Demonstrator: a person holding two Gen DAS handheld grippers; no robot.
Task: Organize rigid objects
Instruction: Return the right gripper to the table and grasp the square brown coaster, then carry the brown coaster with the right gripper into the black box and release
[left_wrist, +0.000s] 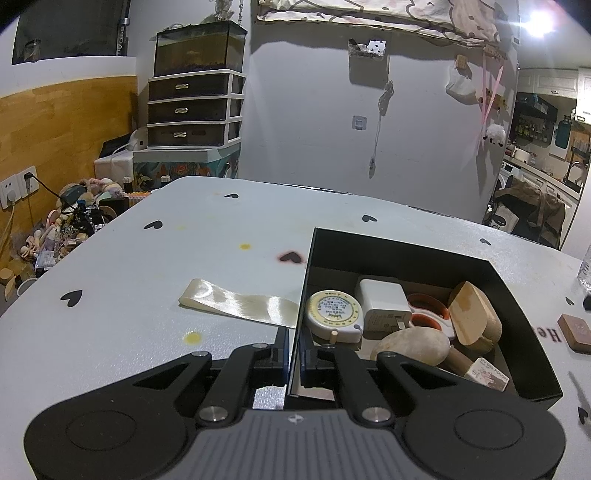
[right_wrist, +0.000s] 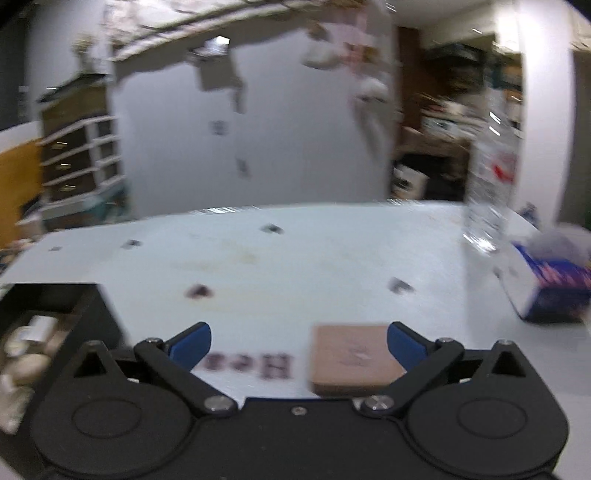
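Note:
My left gripper is shut on the near left wall of a black box on the white table. Inside lie a round tape measure, a white charger, orange-handled scissors, a wooden block, a pale rounded wooden piece and a small carton. A flat brown square block rests on the table right of the box. In the blurred right wrist view my right gripper stands wide open, low over the brown block, which lies between the jaws, close to the right fingertip.
A cream ribbon lies on the table left of the box. A clear water bottle and a blue tissue box stand at the table's right side. The black box sits left of my right gripper. Drawers and clutter lie beyond the far left edge.

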